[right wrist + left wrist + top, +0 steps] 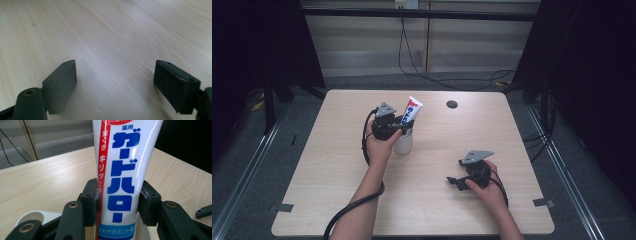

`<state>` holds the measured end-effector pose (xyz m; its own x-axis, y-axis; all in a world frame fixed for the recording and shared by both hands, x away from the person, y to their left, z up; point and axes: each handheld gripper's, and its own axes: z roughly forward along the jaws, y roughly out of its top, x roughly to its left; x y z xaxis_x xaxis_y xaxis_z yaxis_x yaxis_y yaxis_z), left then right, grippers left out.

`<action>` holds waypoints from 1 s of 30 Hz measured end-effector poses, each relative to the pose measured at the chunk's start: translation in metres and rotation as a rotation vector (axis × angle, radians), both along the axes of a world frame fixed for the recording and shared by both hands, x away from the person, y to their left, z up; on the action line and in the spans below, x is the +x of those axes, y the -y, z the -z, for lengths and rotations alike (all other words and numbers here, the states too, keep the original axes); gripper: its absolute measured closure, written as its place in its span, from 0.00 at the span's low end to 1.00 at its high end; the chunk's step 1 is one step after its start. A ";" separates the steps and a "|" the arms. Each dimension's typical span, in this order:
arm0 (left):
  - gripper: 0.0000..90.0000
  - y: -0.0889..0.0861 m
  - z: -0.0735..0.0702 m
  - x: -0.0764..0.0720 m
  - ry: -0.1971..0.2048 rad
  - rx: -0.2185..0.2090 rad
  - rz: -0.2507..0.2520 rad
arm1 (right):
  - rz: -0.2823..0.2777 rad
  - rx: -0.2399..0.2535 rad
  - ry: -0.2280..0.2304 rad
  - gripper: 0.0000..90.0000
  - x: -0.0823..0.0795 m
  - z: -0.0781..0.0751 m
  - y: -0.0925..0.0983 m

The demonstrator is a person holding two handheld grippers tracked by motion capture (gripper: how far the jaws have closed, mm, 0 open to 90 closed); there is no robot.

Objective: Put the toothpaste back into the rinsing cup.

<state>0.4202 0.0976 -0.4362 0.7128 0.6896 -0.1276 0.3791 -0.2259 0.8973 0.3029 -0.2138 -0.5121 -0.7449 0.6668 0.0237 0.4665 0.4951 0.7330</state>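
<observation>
From above, left gripper (pixel 404 121) pinches the tube (pixel 413 111) standing upright in the cup (pixel 402 143). Left gripper view: pads (pixel 91 202) flank the tube (pixel 125 177), long axis vertical. Right gripper (pixel 115 85) spread wide, idle, well apart.

White toothpaste tube (pixel 125 170) with blue lettering and red stripe, white cup (pixel 403 142), pale wood-grain table (pixel 492 145), black grippers

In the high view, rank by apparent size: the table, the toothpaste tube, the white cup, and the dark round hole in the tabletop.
1. table
2. toothpaste tube and white cup: alike, both partly hidden by the left gripper, so unranked
3. dark round hole
</observation>
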 end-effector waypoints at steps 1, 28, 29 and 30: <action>0.63 -0.001 0.000 0.000 0.000 0.002 -0.001 | -0.001 0.000 0.001 0.20 0.000 0.000 0.000; 0.59 -0.009 0.007 -0.006 -0.032 0.057 -0.011 | -0.001 0.000 0.001 0.20 0.000 0.000 0.000; 0.59 -0.010 0.008 -0.007 -0.037 0.056 -0.015 | 0.000 0.000 0.000 0.21 0.000 0.000 0.000; 0.59 -0.011 0.008 -0.007 -0.034 0.057 -0.015 | -0.001 0.000 0.001 0.20 0.000 0.000 0.000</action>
<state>0.4135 0.1083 -0.4443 0.6985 0.7069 -0.1112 0.4124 -0.2708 0.8698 0.3031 -0.2139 -0.5121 -0.7454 0.6663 0.0235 0.4657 0.4951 0.7335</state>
